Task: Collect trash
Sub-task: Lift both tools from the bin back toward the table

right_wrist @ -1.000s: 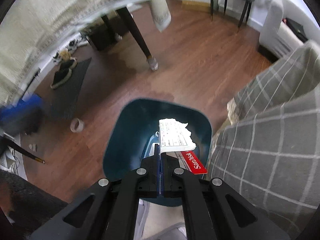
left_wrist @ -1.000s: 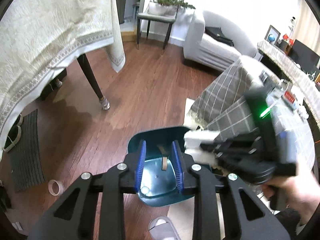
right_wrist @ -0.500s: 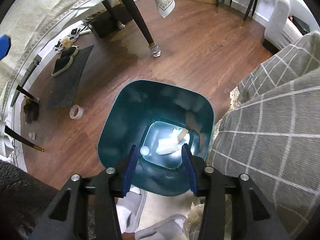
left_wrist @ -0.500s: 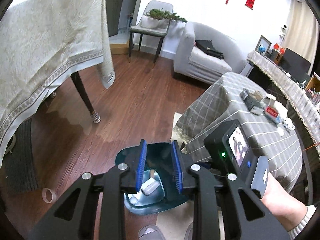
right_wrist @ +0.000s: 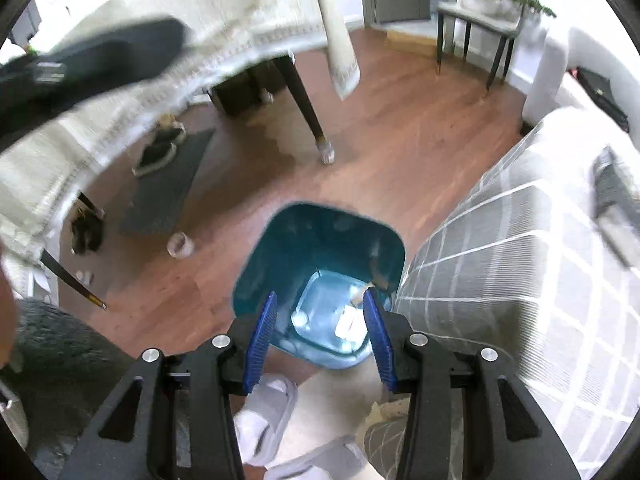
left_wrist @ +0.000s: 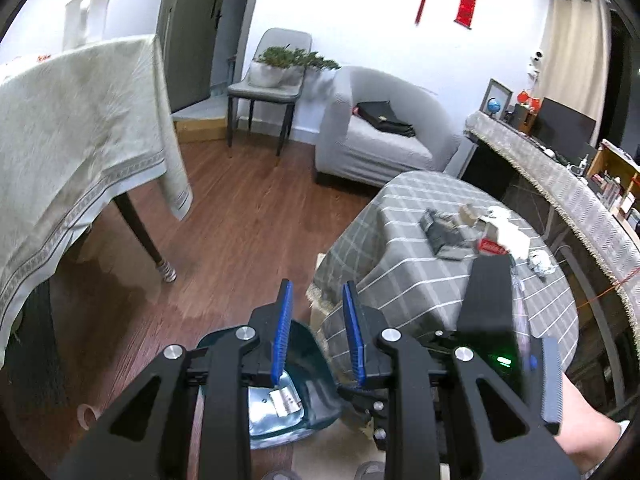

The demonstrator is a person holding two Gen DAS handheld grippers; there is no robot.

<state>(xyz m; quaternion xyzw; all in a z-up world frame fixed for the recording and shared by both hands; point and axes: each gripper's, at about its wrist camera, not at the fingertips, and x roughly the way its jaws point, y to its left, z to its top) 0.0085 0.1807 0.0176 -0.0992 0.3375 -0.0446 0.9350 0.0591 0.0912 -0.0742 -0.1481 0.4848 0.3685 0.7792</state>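
Observation:
My right gripper stands open over the teal trash bin on the floor, with nothing between its blue pads. White paper scraps lie on the bin's bottom. My left gripper hangs above the bin's near rim, jaws apart and empty; the dropped paper shows below it. On the checked grey tablecloth to the right lie crumpled white paper, a red packet, a dark flat packet and a foil ball. The right tool's black body is blurred beside them.
A cream-clothed table with a dark leg stands left of the bin. A tape roll, a dark mat with shoes and pale slippers lie on the wooden floor. A grey sofa stands behind.
My right gripper opened and dropped the white paper and red packet into the bin. Both grippers rose, and the left view swung up toward the checked table.

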